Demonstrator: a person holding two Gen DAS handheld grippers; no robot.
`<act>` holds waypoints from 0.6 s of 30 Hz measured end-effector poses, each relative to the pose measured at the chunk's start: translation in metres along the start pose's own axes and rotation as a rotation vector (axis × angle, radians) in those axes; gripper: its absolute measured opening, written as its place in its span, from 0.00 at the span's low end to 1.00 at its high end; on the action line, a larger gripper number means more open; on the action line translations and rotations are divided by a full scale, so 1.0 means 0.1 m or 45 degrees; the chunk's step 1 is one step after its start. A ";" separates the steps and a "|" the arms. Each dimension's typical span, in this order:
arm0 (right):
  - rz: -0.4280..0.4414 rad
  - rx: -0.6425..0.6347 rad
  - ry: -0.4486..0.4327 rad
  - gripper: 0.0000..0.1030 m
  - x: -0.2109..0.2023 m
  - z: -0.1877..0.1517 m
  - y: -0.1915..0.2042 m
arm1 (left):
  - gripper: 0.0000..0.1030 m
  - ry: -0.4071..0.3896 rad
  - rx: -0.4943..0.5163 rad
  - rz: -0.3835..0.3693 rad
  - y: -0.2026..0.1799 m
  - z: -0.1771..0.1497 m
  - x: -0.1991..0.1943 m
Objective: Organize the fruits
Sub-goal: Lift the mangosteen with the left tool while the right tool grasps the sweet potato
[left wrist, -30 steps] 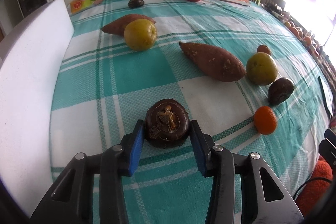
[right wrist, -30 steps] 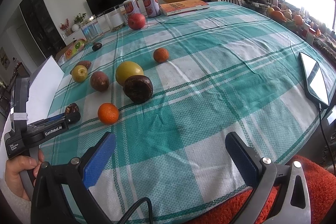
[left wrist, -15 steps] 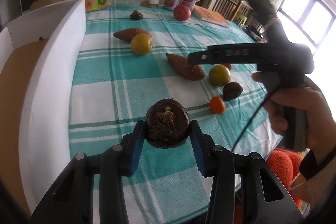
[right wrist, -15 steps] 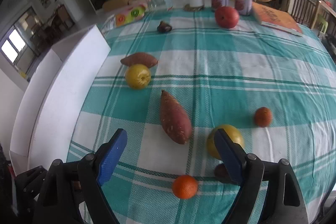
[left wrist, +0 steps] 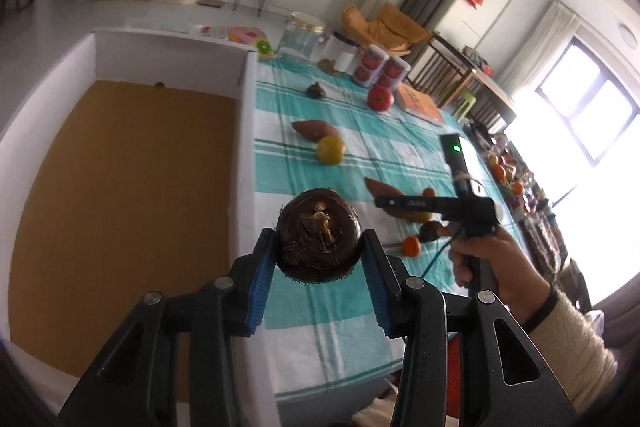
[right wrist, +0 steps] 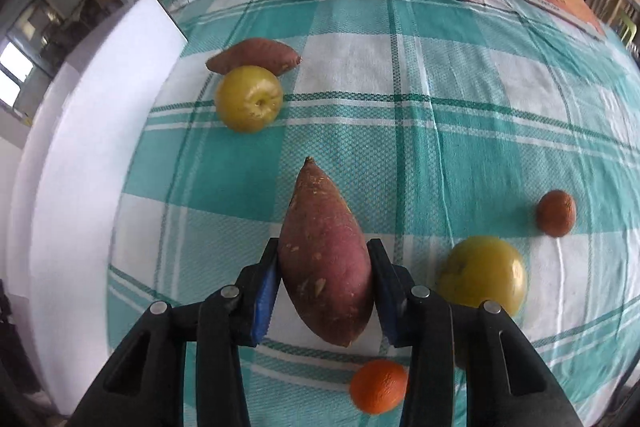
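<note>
Grippers are both clamping produce. The left gripper (left wrist: 319,259) is gripping a dark brown round fruit (left wrist: 319,237) between its blue pads (left wrist: 259,289), holding it in the air above the left edge of the checked tablecloth (left wrist: 360,155), just beside the white wall of the cardboard-floored box (left wrist: 120,195). The right gripper (right wrist: 325,289) is squeezing a large sweet potato (right wrist: 325,259) at its thick middle, its pointed tip aiming toward the far edge of the cloth. A green-yellow apple (right wrist: 482,277) is lying just right of that gripper, and an orange tangerine (right wrist: 378,385) is sitting near the front edge. A yellow apple (right wrist: 249,98) is touching a smaller sweet potato (right wrist: 254,55) near the left edge.
</note>
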State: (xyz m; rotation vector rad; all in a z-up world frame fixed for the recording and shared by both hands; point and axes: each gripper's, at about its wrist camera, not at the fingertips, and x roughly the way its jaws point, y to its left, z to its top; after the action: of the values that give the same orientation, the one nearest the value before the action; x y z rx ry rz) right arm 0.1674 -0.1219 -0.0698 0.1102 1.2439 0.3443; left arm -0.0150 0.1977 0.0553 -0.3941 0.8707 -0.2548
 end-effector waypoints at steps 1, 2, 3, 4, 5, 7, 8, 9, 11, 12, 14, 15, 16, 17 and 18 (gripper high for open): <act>0.059 0.048 -0.016 0.41 -0.08 -0.05 -0.03 | 0.43 -0.003 -0.041 -0.018 0.08 0.02 -0.06; 0.129 0.094 -0.031 0.41 -0.14 -0.08 -0.08 | 0.43 -0.009 -0.080 -0.041 0.15 0.03 -0.12; 0.195 0.135 -0.043 0.41 -0.19 -0.12 -0.11 | 0.43 -0.020 -0.112 -0.064 0.20 0.03 -0.18; 0.251 0.170 -0.053 0.41 -0.24 -0.16 -0.14 | 0.43 -0.035 -0.139 -0.097 0.22 0.03 -0.25; 0.307 0.200 -0.061 0.41 -0.28 -0.20 -0.16 | 0.43 -0.044 -0.164 -0.142 0.22 0.03 -0.31; 0.416 0.240 -0.075 0.41 -0.35 -0.28 -0.10 | 0.43 -0.038 -0.203 -0.262 0.14 0.02 -0.38; 0.458 0.251 -0.079 0.41 -0.39 -0.31 -0.06 | 0.43 -0.029 -0.208 -0.327 0.08 0.01 -0.40; 0.490 0.252 -0.081 0.41 -0.42 -0.34 -0.03 | 0.43 -0.017 -0.204 -0.384 -0.01 -0.02 -0.42; 0.525 0.235 -0.087 0.41 -0.46 -0.35 0.12 | 0.43 0.034 -0.186 -0.475 -0.23 -0.08 -0.41; 0.543 0.222 -0.091 0.41 -0.49 -0.36 0.21 | 0.43 0.070 -0.183 -0.526 -0.33 -0.14 -0.40; 0.597 0.197 -0.098 0.41 -0.57 -0.40 0.36 | 0.43 0.141 -0.195 -0.622 -0.46 -0.22 -0.39; 0.631 0.187 -0.100 0.41 -0.60 -0.42 0.44 | 0.43 0.154 -0.200 -0.648 -0.48 -0.24 -0.42; 0.665 0.174 -0.101 0.41 -0.64 -0.44 0.54 | 0.43 0.145 -0.202 -0.635 -0.47 -0.25 -0.46; 0.701 0.156 -0.102 0.41 -0.68 -0.47 0.64 | 0.43 0.114 -0.206 -0.588 -0.43 -0.25 -0.53; 0.742 0.137 -0.102 0.41 -0.72 -0.49 0.76 | 0.43 0.073 -0.212 -0.530 -0.35 -0.24 -0.60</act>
State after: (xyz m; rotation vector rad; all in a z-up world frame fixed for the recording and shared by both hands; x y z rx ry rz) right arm 0.0865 -0.0778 -0.0002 0.5799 1.1334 0.7679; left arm -0.0735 0.1829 0.0981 -0.7276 0.8634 -0.5818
